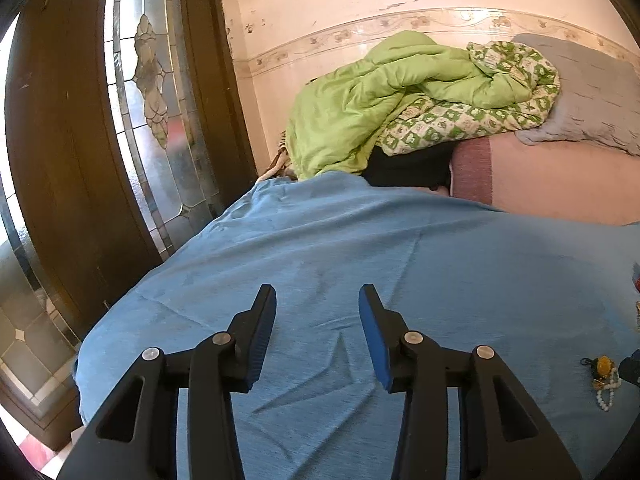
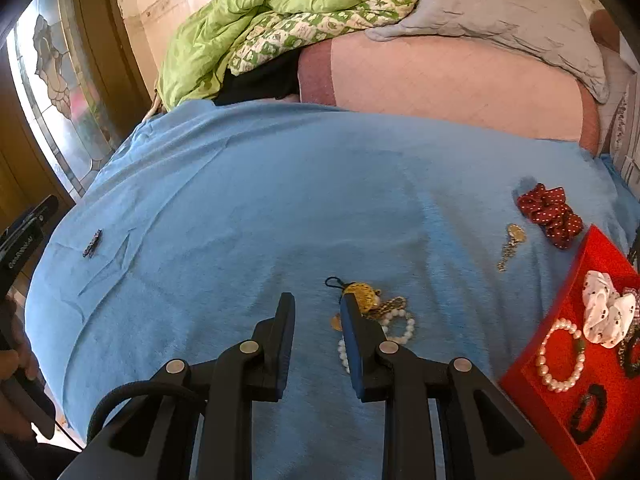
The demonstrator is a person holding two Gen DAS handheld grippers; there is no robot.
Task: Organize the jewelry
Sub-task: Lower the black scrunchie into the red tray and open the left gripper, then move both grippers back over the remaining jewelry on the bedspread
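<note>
A pile of jewelry, a gold pendant [image 2: 360, 294] on a dark cord with a white bead bracelet [image 2: 400, 326], lies on the blue cloth [image 2: 280, 200] just right of my open right gripper [image 2: 318, 306]. A gold chain pendant [image 2: 510, 244] and a red dotted scrunchie [image 2: 550, 214] lie farther right. A red tray [image 2: 532, 372] holds a pearl bracelet [image 2: 560, 354], a white scrunchie [image 2: 606, 314] and a black hair clip [image 2: 588, 408]. A small dark clip [image 2: 92, 243] lies far left. My left gripper [image 1: 318, 300] is open and empty above bare cloth; the pile shows at its right edge [image 1: 604, 376].
A green quilt [image 1: 380, 100] and grey pillow [image 1: 592, 92] are heaped at the back on a pink sheet [image 2: 440, 80]. A wooden door with stained glass [image 1: 152, 92] stands to the left. The bed edge drops off at the left.
</note>
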